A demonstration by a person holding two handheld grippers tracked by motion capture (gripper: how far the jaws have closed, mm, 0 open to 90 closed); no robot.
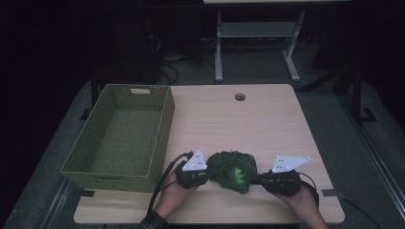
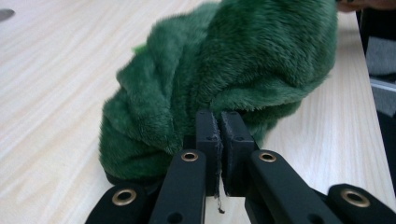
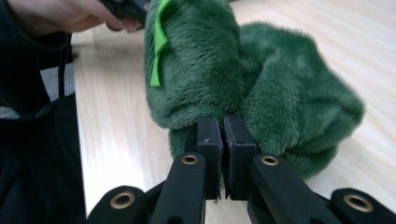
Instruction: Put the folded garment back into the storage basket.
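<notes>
A dark green plush thing (image 1: 229, 167) with a bright green patch lies bunched on the wooden table (image 1: 248, 124) near its front edge. My left gripper (image 1: 208, 175) meets its left side, and in the left gripper view the jaws (image 2: 219, 120) are pressed together on a fold of the fur (image 2: 224, 60). My right gripper (image 1: 258, 179) meets the plush's right side. In the right gripper view its jaws (image 3: 223, 125) are likewise pinched on the fur (image 3: 280, 93), which carries a bright green strip (image 3: 159, 42). The pinched edges are hidden under the pile.
An olive woven basket (image 1: 165, 119) with nothing in it stands on the table's left side, close to my left hand. A round cable hole (image 1: 239, 97) sits at the far middle. Bare tabletop stretches behind the plush. The floor beyond is dark, with a desk frame (image 1: 218, 43).
</notes>
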